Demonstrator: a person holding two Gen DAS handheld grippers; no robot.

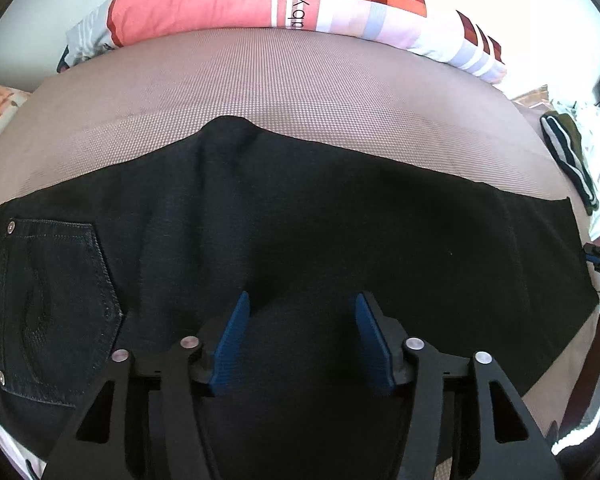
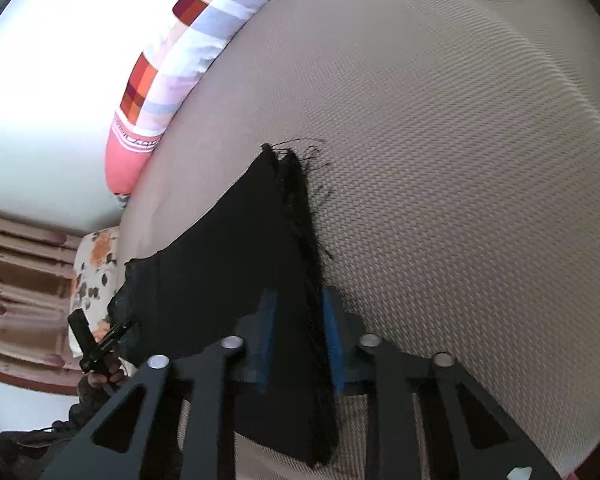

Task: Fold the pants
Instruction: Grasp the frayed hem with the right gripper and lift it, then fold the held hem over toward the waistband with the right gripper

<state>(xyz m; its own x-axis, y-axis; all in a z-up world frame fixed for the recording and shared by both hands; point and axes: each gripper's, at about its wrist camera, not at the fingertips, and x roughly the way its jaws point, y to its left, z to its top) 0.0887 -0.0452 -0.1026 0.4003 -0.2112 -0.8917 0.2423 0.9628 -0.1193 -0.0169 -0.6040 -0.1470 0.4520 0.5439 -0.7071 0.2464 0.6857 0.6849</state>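
Left gripper [image 1: 300,320] w/ jaws apart, black pants [image 1: 284,216] spread flat btwn and ahead of them, back pocket [image 1: 56,304] off to the left. Right gripper [image 2: 298,336] clamped on the frayed hem [image 2: 300,216]. Beyond: tan mattress [image 1: 300,80], then striped pillow [image 1: 240,0].

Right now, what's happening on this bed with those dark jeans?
A person is folding black pants on a beige mattress with a handheld tool in each hand. The right tool is clamped on the frayed leg hems. The left tool hangs open above the middle of the pants, gripping nothing. The pants lie flat, back pocket showing.
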